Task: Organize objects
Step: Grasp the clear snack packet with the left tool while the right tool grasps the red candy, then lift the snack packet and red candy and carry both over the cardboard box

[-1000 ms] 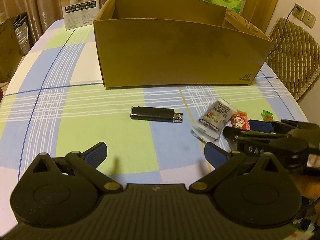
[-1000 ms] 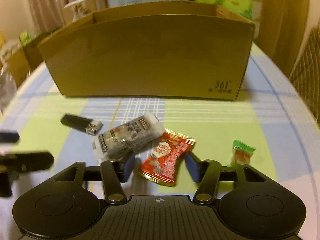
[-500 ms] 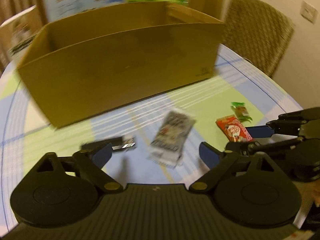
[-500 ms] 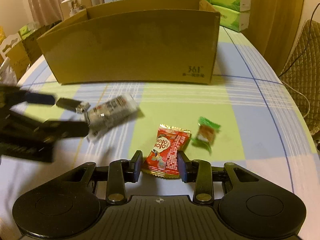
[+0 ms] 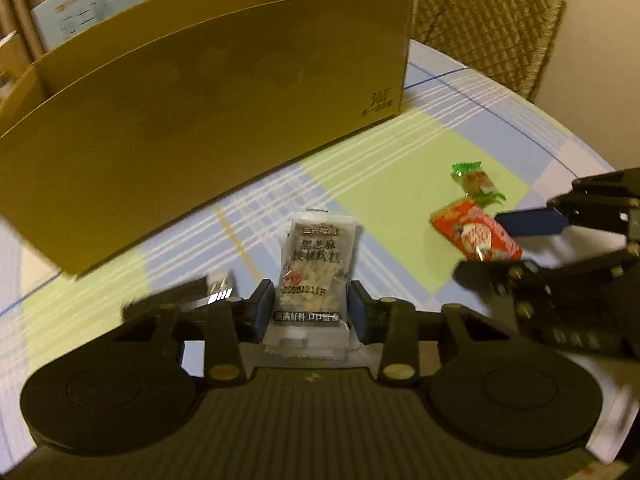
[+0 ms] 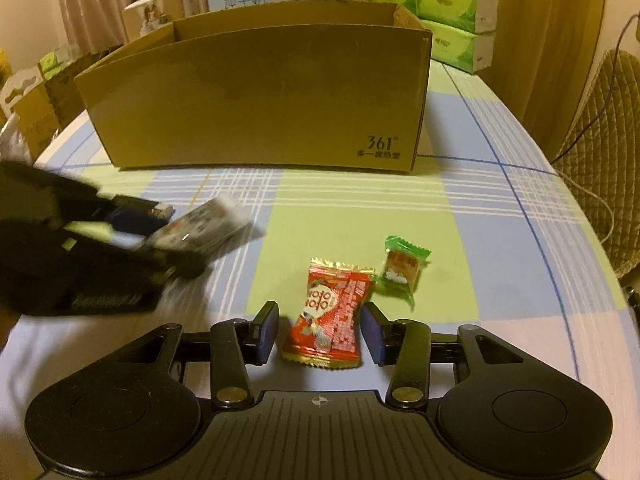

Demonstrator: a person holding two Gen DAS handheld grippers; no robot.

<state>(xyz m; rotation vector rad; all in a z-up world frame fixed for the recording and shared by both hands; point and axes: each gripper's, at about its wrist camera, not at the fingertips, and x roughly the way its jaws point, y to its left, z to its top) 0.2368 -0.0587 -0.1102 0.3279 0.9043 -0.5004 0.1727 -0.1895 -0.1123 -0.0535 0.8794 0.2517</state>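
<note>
In the left wrist view, my left gripper [image 5: 310, 304] is shut on the near end of a grey snack packet [image 5: 312, 264], its blue pads pressing both long edges. The same packet [image 6: 208, 232] shows blurred at the left of the right wrist view. A red candy packet [image 6: 330, 316] lies on the checked tablecloth between the pads of my right gripper [image 6: 320, 326]. Those jaws are opening, and a small gap shows on each side of the packet. A black lighter [image 6: 148, 210] lies just left of the grey packet.
An open cardboard box [image 6: 260, 92] stands across the table behind the items. A small green-wrapped candy [image 6: 402, 268] lies just right of the red packet. Green tissue packs [image 6: 448, 8] and cartons stand behind the box, and a padded chair [image 5: 488, 20] is at the right.
My left gripper swung right from in front of the lighter to the grey packet and closed on it. My right gripper slid forward around the red packet, narrowed, then widened a little.
</note>
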